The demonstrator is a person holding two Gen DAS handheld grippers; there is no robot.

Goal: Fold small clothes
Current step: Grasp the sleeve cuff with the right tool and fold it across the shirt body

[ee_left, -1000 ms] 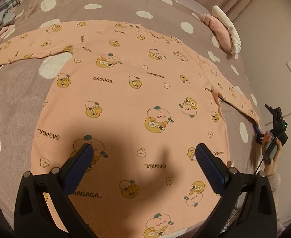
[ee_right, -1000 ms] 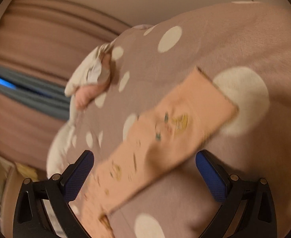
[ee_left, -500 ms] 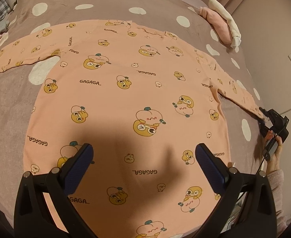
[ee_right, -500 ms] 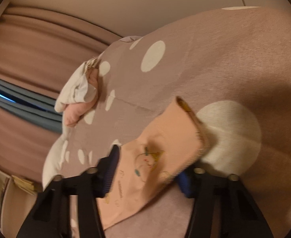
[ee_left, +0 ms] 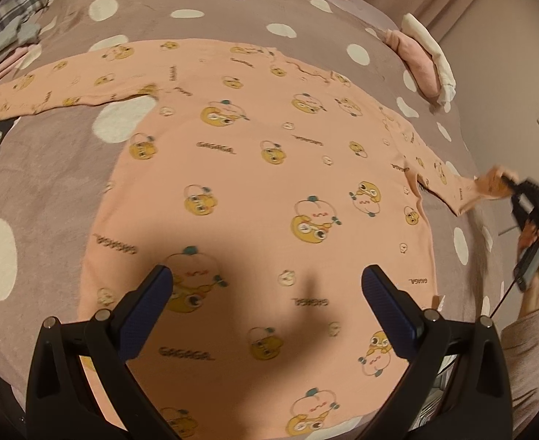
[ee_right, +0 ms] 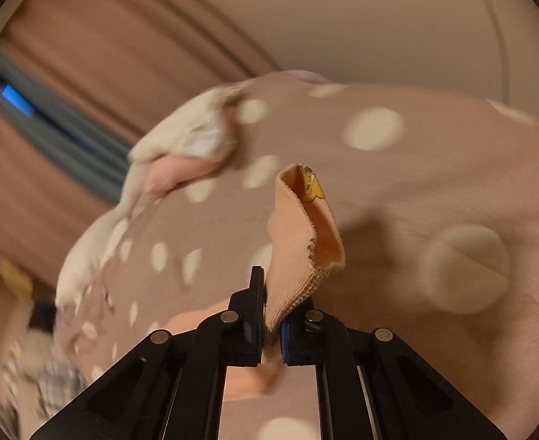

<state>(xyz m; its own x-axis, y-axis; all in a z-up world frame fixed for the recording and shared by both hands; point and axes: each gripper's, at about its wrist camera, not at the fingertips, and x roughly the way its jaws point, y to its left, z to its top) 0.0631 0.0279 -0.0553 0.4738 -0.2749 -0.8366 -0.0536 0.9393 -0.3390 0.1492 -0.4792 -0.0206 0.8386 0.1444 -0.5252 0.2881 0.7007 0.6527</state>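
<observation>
The peach cartoon-print top [ee_left: 269,190] lies flat across the centre of my left view, on the polka-dot bedspread [ee_left: 49,190]. My right gripper [ee_right: 271,330] is clamped on its sleeve cuff [ee_right: 298,249], lifted at frame right. My left gripper [ee_left: 267,293] hovers above the hem, fingers spread wide.

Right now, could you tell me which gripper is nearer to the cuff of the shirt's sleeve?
Right. The right gripper is shut on the sleeve cuff; the left gripper hovers open over the shirt's body, away from it.
</observation>
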